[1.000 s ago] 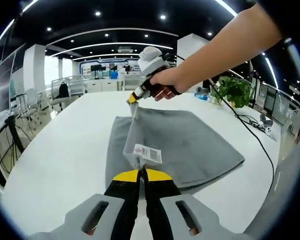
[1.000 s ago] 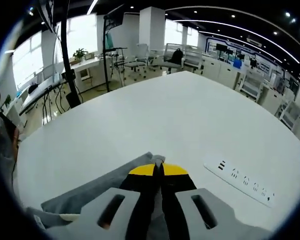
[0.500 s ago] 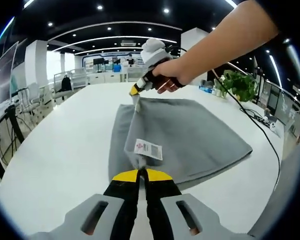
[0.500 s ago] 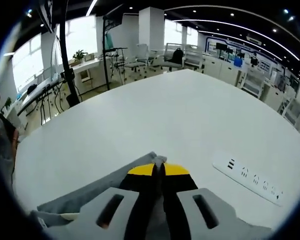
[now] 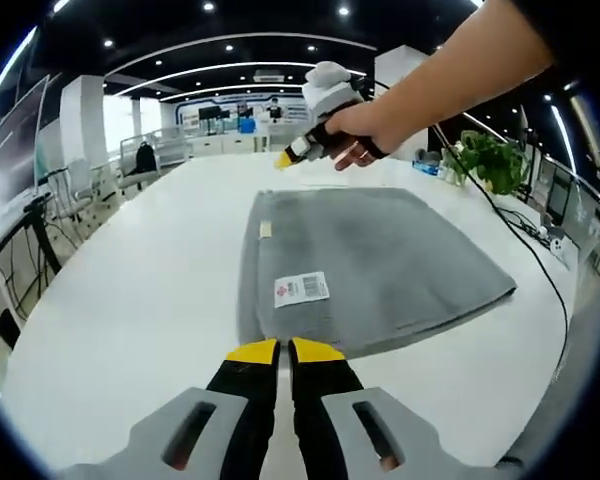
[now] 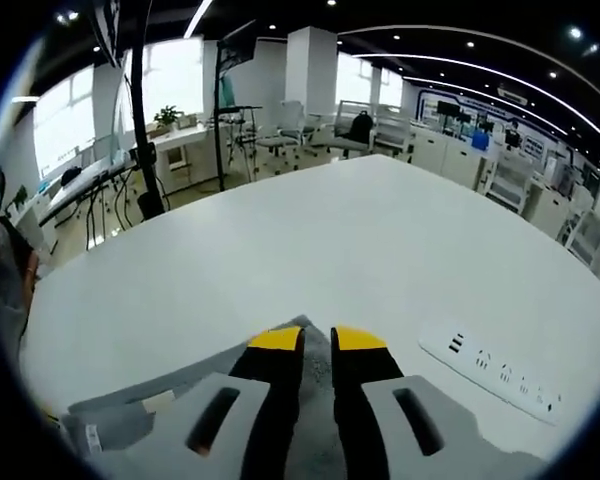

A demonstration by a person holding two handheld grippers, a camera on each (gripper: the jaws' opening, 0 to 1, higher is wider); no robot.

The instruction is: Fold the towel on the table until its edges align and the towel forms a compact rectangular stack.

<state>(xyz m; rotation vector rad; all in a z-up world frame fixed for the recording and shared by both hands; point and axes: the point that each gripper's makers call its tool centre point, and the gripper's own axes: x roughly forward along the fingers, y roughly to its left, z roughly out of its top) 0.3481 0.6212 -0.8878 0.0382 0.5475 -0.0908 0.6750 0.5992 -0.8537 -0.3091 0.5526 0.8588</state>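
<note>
Open-plan office all around, ceiling spotlights overhead, and a big white table (image 5: 130,300) is seen carrying everything. Laid flat on it is the grey towel (image 5: 380,265), folded over into a rough rectangle, with a white care label (image 5: 302,288) showing on the top layer near the closer edge and a smaller tag (image 5: 266,229) further along that same side.

In the left gripper view, the left gripper (image 5: 278,351) is held just off the towel's near edge, its yellow-tipped jaws only slightly apart and nothing pinched between them. At the towel's far edge the right gripper (image 5: 285,159) is gripped by a person's hand (image 5: 365,130), lifted just above the cloth; whether it's spread can't be told from here.

In the right gripper view, the right gripper (image 6: 316,340) is seen with jaws parted and nothing between them, the towel's corner (image 6: 310,330) lying right below the tips. A white power strip (image 6: 500,375) is lying off to the side on the table.
</note>
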